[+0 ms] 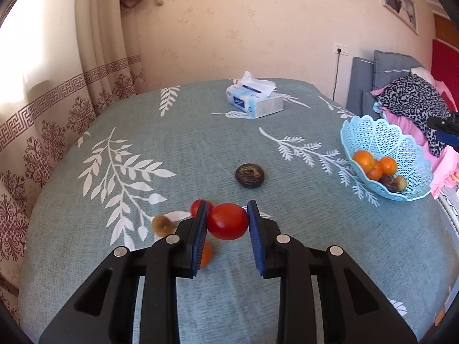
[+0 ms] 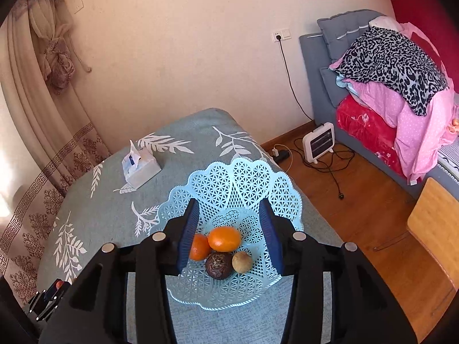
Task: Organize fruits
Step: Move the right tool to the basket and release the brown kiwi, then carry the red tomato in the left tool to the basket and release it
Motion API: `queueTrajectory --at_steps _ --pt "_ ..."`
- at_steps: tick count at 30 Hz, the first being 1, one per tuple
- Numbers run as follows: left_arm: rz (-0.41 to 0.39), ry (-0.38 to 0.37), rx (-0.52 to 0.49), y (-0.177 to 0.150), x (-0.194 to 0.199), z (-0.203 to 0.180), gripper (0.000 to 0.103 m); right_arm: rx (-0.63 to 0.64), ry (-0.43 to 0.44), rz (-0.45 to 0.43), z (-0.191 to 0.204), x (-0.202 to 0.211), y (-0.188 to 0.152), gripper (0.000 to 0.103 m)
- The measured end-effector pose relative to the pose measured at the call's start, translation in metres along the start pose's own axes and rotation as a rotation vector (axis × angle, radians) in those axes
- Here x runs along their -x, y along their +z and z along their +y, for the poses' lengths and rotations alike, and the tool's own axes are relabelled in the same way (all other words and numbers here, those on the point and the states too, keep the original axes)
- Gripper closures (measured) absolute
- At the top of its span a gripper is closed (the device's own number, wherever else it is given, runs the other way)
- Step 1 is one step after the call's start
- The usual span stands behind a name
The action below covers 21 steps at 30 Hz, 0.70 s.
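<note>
My left gripper (image 1: 227, 221) is shut on a red tomato (image 1: 228, 221) and holds it just above the table. A second red tomato (image 1: 198, 206), a brown dried fruit (image 1: 162, 224) and an orange fruit (image 1: 206, 253) lie by its left finger. A dark round fruit (image 1: 249, 175) lies further ahead. The light blue lattice basket (image 1: 384, 140) stands at the right with oranges and dark fruits inside. My right gripper (image 2: 229, 229) is open and empty above that basket (image 2: 243, 183), over its oranges (image 2: 224, 238), dark fruit (image 2: 218, 265) and tan fruit (image 2: 242, 261).
A tissue box (image 1: 255, 100) stands at the table's far side. The table (image 1: 200, 143) has a teal leaf-print cloth. A curtain (image 1: 43, 114) hangs on the left. A bed with piled clothes (image 2: 396, 66) and a small heater (image 2: 320, 142) on the floor are to the right.
</note>
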<state>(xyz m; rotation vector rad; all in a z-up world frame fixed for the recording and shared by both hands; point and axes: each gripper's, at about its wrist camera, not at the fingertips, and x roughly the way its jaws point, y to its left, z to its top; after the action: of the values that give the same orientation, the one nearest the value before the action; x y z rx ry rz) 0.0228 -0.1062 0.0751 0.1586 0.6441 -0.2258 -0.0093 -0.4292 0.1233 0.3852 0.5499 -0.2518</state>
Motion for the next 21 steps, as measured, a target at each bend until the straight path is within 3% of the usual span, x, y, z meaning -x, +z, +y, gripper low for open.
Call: queueTrajectory --at_steps 11,21 --pt "-0.039 -0.115 -0.166 0.028 -0.018 -0.095 0.075 -0.008 -0.021 -0.023 -0.004 0.002 0.003 0.057" --pt "-0.049 -0.199 -0.239 0.042 -0.034 -0.153 0.075 -0.034 -0.043 -0.017 -0.016 -0.005 0.004 0.057"
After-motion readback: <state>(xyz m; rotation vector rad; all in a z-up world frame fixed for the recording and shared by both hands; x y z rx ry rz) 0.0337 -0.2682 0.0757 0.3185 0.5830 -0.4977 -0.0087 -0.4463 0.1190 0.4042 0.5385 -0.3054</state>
